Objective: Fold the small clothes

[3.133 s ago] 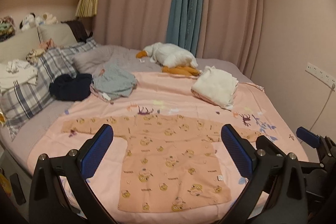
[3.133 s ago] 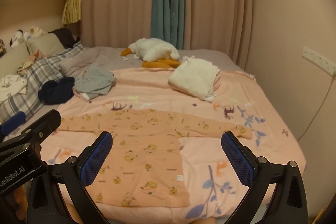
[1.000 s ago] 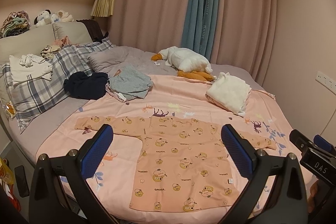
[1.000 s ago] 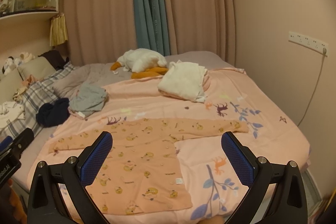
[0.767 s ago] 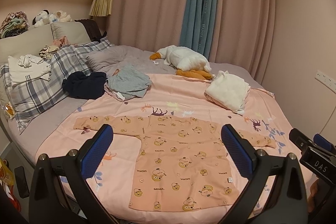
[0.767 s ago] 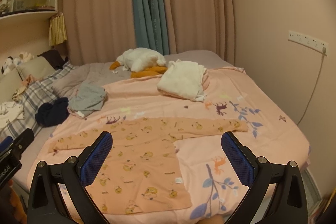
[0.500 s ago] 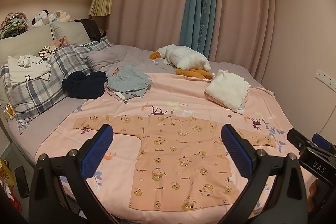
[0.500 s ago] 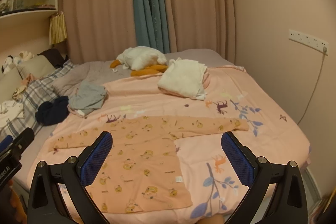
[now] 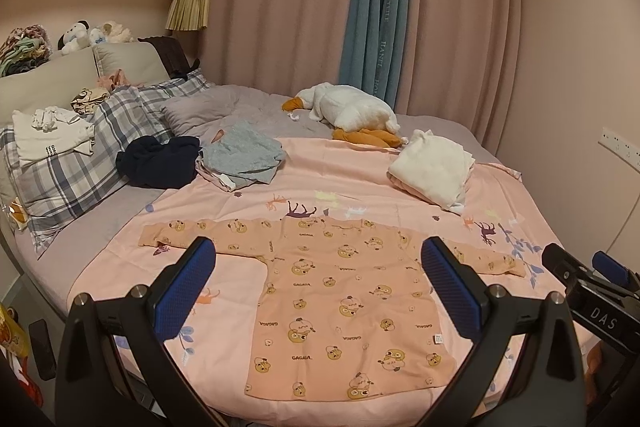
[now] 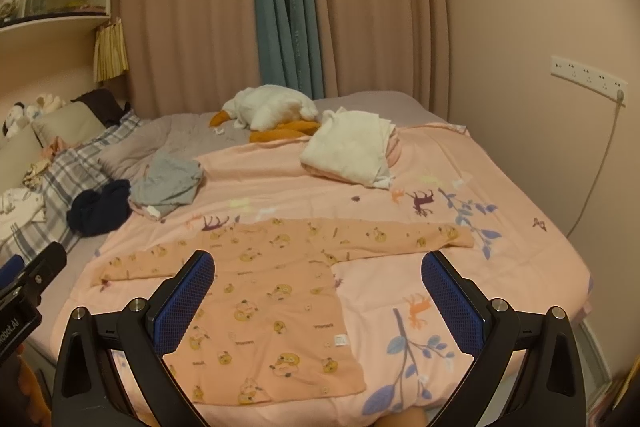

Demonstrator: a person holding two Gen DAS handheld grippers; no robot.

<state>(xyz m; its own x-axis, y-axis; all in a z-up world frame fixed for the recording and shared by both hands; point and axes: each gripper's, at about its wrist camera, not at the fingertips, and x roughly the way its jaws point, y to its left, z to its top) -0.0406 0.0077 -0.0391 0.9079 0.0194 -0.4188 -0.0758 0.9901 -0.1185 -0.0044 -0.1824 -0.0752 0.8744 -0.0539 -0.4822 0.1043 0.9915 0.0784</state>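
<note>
Left wrist view shows the orange bear-print top [image 9: 344, 291] lying flat in the lower centre of the frame, sleeves stretched out sideways, on the pink sheet [image 9: 360, 171] of the bed. The left gripper [image 9: 320, 287] hangs above it with fingers spread wide and empty; the right gripper [image 10: 318, 297] does likewise over the top's right half. No fold looks started. I would say the step goes best by pinching a sleeve cuff [image 10: 460, 237] cleanly, only one layer, and carrying it across the body so the edge lands straight. Folded white clothes [image 9: 434, 169] sit well apart in the upper right.
</note>
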